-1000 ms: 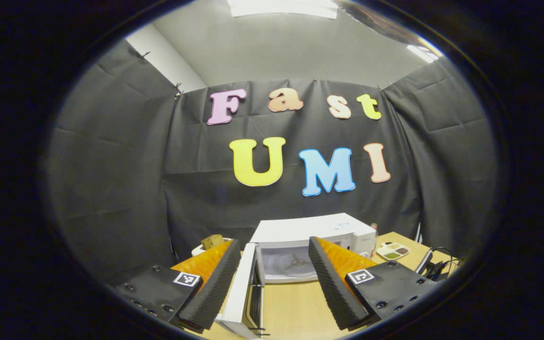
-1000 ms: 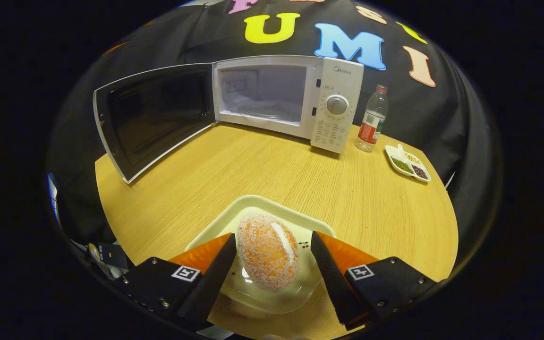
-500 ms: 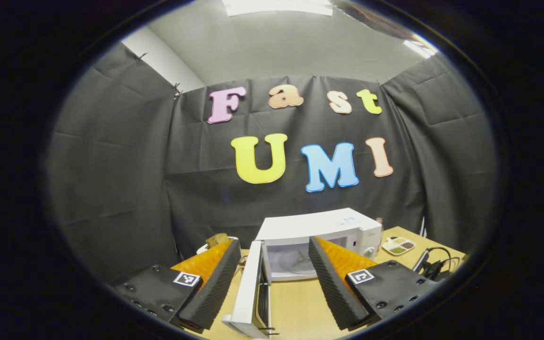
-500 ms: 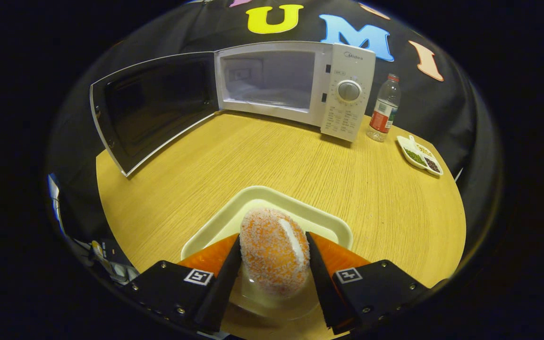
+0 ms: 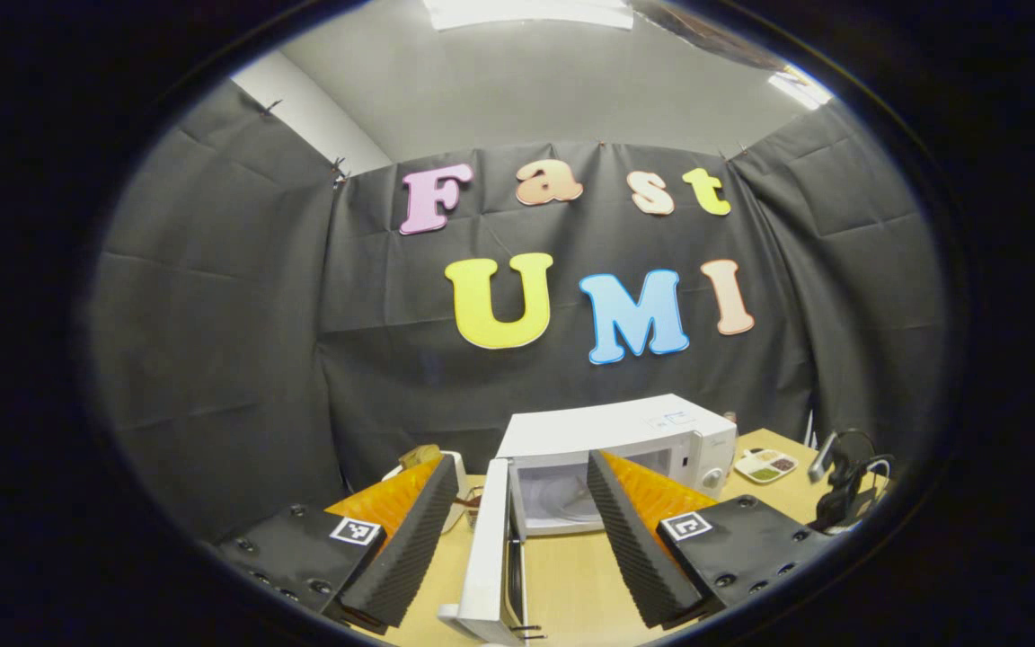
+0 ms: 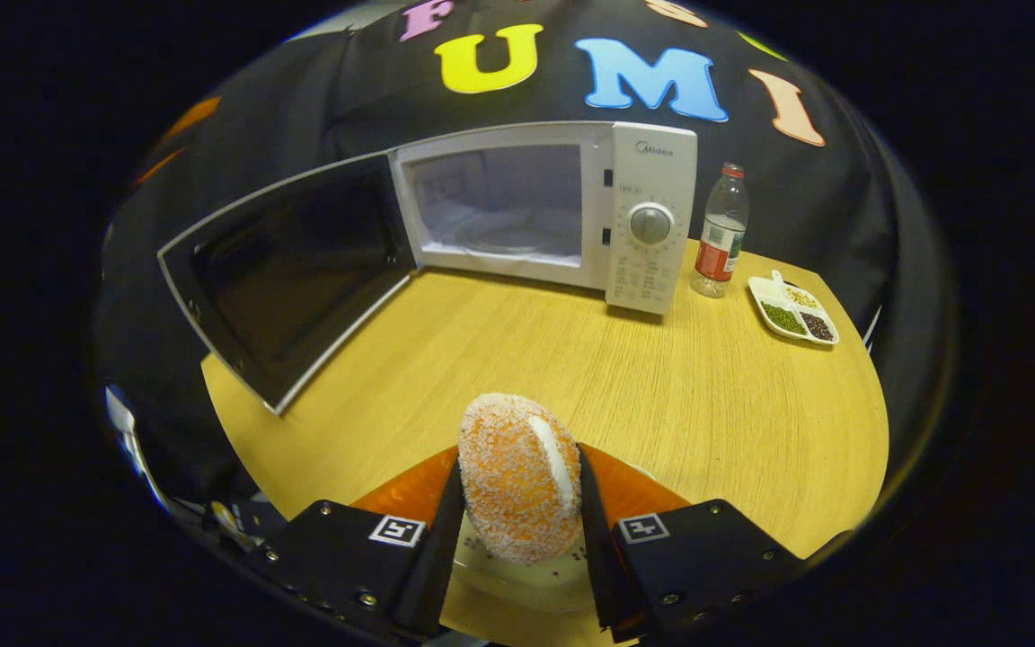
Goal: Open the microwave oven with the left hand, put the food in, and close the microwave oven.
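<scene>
My right tongs (image 6: 517,530) pinched the orange sugar-crusted oval bun (image 6: 520,476) from both sides, its long axis running near to far and its white cream seam facing up-right, just above the pale glossy plate (image 6: 526,584) at the near edge of the round wooden surface (image 6: 661,386). The white microwave oven (image 6: 571,207) stood at the far side, its dark-windowed door (image 6: 284,270) swung wide to the left. My left tongs (image 5: 517,539) hung spread and empty, levelled at the door's edge (image 5: 490,557).
</scene>
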`<action>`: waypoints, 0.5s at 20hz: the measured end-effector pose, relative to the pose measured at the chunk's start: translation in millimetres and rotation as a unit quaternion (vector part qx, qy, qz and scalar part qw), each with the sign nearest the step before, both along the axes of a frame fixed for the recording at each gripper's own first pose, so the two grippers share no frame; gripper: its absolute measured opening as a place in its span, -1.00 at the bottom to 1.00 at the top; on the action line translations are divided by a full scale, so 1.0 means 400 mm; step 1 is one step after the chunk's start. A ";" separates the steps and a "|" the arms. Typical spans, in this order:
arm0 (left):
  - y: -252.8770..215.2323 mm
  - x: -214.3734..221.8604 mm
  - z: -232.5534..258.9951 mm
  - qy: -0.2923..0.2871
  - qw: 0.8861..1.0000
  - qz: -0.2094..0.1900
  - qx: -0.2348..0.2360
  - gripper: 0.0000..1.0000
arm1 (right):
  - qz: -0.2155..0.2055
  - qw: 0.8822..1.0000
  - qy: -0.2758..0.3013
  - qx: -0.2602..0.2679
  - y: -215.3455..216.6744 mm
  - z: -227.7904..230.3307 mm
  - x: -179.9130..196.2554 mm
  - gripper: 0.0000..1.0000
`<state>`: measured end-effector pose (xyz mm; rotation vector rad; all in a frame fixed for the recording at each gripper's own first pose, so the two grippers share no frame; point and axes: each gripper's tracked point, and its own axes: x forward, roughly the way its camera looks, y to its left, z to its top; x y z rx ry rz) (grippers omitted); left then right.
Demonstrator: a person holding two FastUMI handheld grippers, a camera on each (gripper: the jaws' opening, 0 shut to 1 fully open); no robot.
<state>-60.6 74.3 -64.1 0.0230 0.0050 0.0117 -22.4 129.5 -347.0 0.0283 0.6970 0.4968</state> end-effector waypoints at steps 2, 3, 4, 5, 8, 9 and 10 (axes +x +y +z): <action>0.019 0.004 0.002 0.000 1.000 0.000 0.004 1.00 | -0.030 0.998 -0.004 0.057 0.049 0.071 0.061 0.27; 0.029 0.006 -0.001 0.000 1.000 0.000 0.004 0.94 | -0.045 0.995 -0.004 0.086 0.078 0.100 0.091 0.27; 0.036 0.010 -0.002 0.001 1.000 -0.002 0.002 0.97 | -0.056 0.992 -0.003 0.109 0.110 0.116 0.120 0.26; 0.042 0.012 -0.005 0.002 1.000 -0.004 0.002 1.00 | -0.069 0.990 0.000 0.125 0.138 0.129 0.150 0.26; 0.053 0.022 -0.010 0.005 1.000 -0.012 0.002 0.94 | -0.098 0.980 0.006 0.175 0.219 0.147 0.231 0.26; 0.057 0.024 -0.016 0.005 1.000 -0.016 0.002 0.94 | -0.108 0.977 0.009 0.185 0.243 0.143 0.255 0.26; 0.064 0.025 -0.018 0.006 1.000 -0.018 0.002 1.00 | -0.117 0.975 0.010 0.189 0.262 0.137 0.283 0.26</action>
